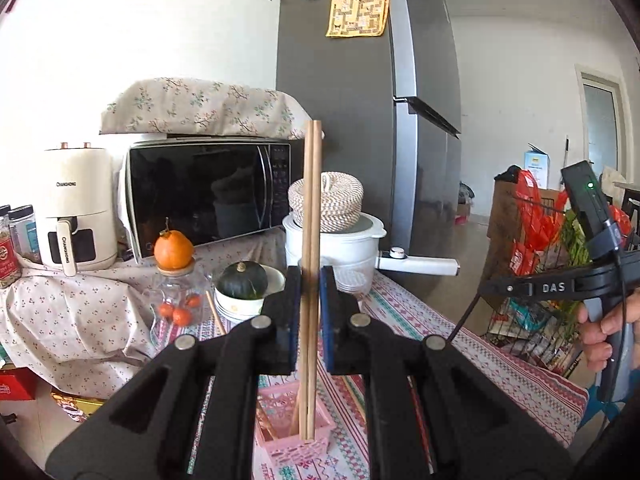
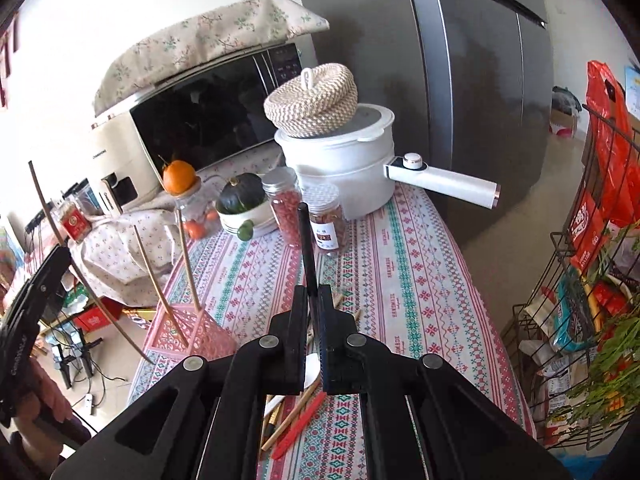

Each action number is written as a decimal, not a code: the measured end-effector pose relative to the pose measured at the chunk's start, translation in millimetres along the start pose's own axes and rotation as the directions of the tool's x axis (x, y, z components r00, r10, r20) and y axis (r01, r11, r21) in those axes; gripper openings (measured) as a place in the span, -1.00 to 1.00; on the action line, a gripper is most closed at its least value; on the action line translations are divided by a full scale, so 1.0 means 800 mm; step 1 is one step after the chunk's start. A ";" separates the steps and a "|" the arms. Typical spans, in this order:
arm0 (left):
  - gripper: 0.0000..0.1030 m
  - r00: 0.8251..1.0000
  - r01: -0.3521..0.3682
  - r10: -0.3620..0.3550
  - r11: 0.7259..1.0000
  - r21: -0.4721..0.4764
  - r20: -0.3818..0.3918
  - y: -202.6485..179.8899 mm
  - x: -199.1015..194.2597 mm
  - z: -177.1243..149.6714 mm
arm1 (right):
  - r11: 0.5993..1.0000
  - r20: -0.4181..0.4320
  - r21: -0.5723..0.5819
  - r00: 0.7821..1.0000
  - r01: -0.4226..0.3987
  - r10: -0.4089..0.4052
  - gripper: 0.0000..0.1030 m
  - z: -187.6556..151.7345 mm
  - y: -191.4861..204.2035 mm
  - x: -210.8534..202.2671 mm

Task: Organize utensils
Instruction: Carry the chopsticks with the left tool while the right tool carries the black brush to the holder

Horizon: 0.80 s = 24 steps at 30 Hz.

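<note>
Wooden chopsticks [image 1: 311, 240] going upright into pink basket [image 1: 294, 432].
Keeping left claw [image 1: 309, 300] pinching them vertical, lowering gently; right claw [image 2: 314, 320] pinching black utensil [image 2: 306, 248].

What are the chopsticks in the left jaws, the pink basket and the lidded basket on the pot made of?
Chopsticks: pale, matte tan, faint lengthwise grain; looks like unfinished wood or bamboo.
Pink basket: glossy pink with moulded lattice walls; almost certainly plastic.
Lidded basket: coiled rope-like rows in cream and tan; looks like woven cotton rope or straw, can't tell which.
</note>
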State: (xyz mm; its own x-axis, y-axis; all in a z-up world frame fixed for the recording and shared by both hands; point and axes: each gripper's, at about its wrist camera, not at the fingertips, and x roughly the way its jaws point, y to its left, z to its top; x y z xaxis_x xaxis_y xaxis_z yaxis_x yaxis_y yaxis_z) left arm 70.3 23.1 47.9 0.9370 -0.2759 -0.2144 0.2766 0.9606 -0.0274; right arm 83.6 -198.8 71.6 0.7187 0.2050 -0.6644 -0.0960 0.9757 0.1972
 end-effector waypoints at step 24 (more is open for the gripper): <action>0.04 0.958 -0.115 0.056 0.973 -0.198 -0.281 0.047 0.052 -0.051 | 0.987 0.028 -0.032 0.987 -0.156 0.157 -0.92 0.012 0.067 -0.013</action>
State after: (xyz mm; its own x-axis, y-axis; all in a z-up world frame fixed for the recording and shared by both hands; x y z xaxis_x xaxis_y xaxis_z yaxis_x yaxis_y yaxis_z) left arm 111.4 49.3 -2.1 0.8531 -0.2010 -0.4815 0.1190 0.9734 -0.1955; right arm 77.8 -149.7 95.9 0.7135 0.3531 -0.6051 -0.2290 0.9338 0.2750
